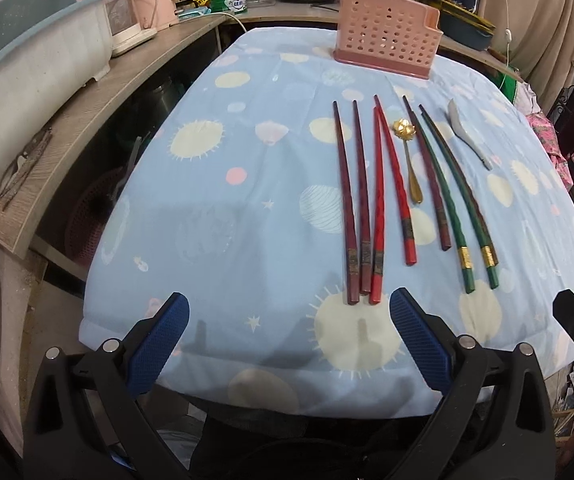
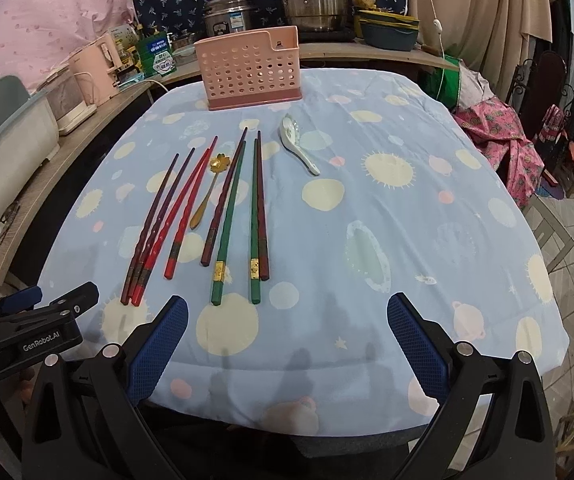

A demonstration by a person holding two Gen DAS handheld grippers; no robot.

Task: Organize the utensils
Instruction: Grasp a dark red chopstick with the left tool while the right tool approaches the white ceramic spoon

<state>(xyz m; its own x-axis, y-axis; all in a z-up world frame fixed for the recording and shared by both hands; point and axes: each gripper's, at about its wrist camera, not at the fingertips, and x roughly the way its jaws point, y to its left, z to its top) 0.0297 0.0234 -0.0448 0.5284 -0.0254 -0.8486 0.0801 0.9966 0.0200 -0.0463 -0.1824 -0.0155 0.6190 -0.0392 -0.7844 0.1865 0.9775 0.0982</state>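
Several chopsticks lie side by side on the blue patterned tablecloth: dark maroon ones point(image 1: 349, 208) point(image 2: 155, 220), red ones point(image 1: 393, 184) point(image 2: 185, 208) and green ones point(image 1: 447, 208) point(image 2: 229, 220). A gold spoon point(image 1: 409, 160) point(image 2: 207, 192) lies among them. A white ceramic spoon point(image 1: 469, 136) point(image 2: 299, 144) lies to their right. A pink perforated utensil holder point(image 1: 387, 46) point(image 2: 249, 68) stands at the table's far edge. My left gripper point(image 1: 289, 320) is open and empty at the near edge, below the maroon chopsticks. My right gripper point(image 2: 287, 320) is open and empty, right of the green chopsticks.
The table point(image 1: 227, 240) point(image 2: 407, 220) is covered by the cloth. A wooden shelf point(image 1: 87, 92) on the left holds a white dish rack point(image 1: 27, 92) and pink appliances. Steel pots point(image 2: 311, 0) stand behind the holder. The left gripper's body point(image 2: 27, 320) shows at left in the right wrist view.
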